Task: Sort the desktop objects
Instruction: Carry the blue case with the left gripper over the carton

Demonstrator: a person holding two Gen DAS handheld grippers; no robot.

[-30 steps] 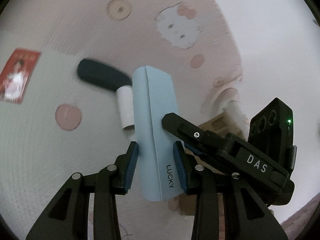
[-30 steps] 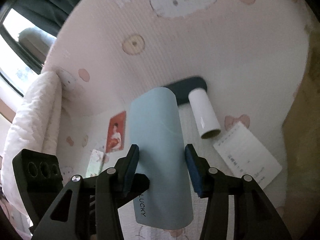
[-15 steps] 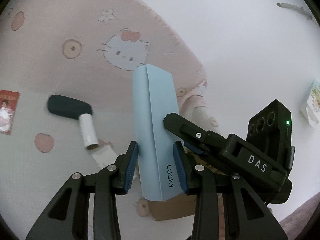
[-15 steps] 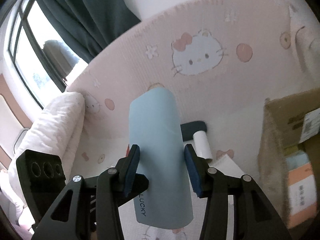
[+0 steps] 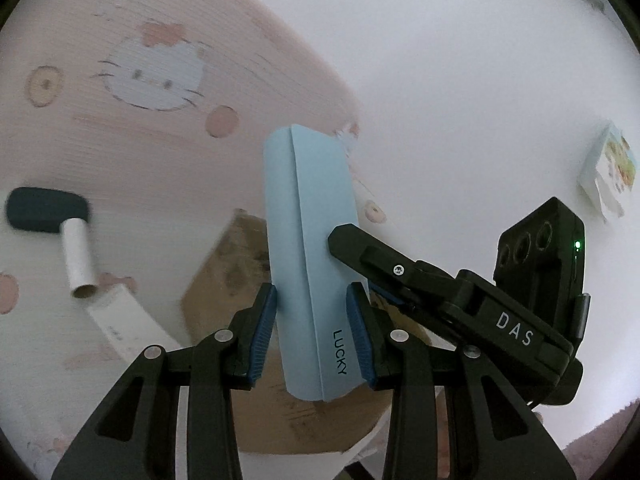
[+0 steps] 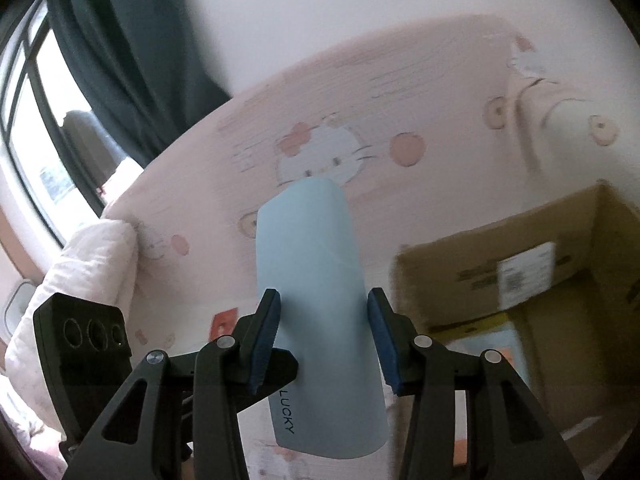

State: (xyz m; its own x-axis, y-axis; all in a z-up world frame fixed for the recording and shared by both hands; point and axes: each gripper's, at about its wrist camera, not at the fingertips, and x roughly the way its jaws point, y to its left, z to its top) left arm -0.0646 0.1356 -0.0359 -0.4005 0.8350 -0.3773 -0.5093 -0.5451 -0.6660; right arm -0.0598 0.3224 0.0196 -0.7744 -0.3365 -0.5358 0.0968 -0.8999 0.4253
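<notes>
We see a dark-handled lint roller (image 5: 60, 236) and white card (image 5: 120, 326) on the pink mat (image 5: 120, 160). Left gripper (image 5: 314, 326) and right gripper (image 6: 324, 342) both clamp the blue LUCKY case (image 5: 310, 256), held aloft. A cardboard box (image 6: 560, 264) sits open at right.

One blue case (image 5: 310, 248), one cardboard box (image 6: 560, 280)

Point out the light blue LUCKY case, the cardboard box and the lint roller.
Light blue LUCKY case (image 5: 310, 216), left wrist view, upper body.
Cardboard box (image 6: 472, 276), right wrist view, far wall.
Lint roller (image 5: 78, 254), left wrist view, white tube.
</notes>
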